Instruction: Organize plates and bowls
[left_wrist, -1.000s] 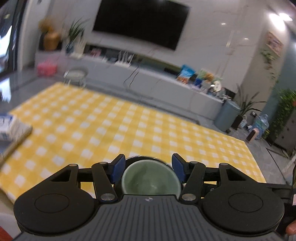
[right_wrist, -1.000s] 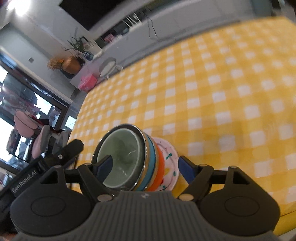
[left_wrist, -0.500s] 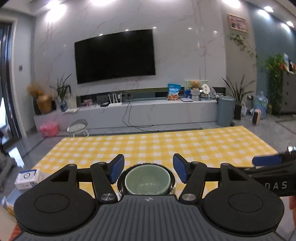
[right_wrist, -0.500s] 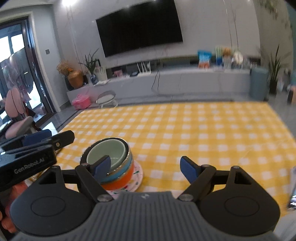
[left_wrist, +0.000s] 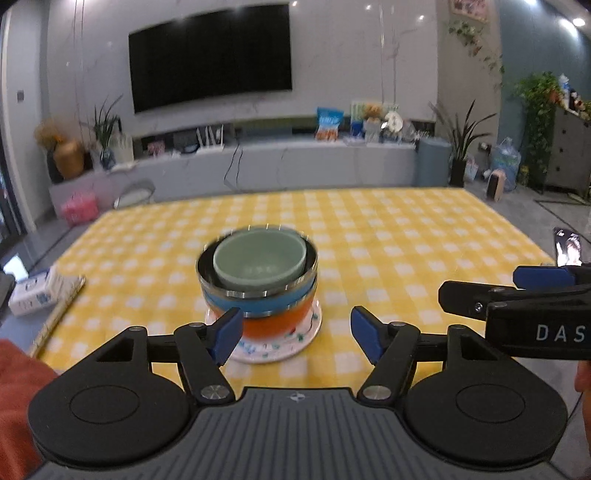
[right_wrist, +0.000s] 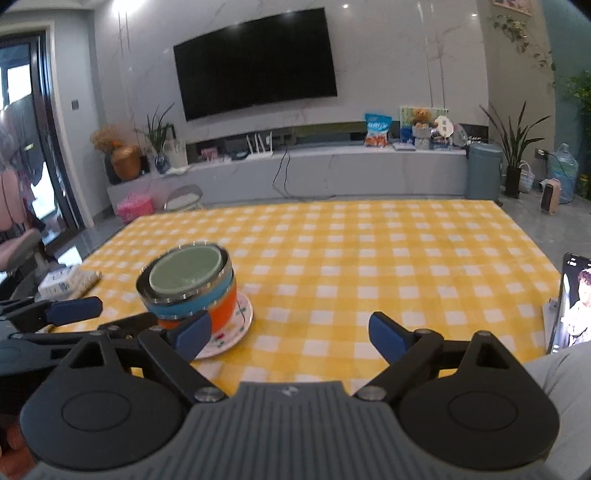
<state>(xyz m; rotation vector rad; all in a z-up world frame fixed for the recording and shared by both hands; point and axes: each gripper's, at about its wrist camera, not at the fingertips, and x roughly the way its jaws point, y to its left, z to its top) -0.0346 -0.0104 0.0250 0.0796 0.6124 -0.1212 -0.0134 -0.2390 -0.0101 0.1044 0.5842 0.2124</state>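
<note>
A stack stands on the yellow checked tablecloth: a white patterned plate at the bottom, an orange bowl, a blue bowl, a steel bowl and a pale green bowl on top. The stack also shows in the right wrist view. My left gripper is open and empty, just in front of the stack. My right gripper is open and empty, to the right of the stack; it also shows in the left wrist view.
A tissue pack and a wooden strip lie at the table's left edge. A phone stands at the right edge. A TV wall and low cabinet are behind the table.
Both grippers have pulled back from the stack and levelled out. The stack, close between the fingers before, now stands apart in front of them.
</note>
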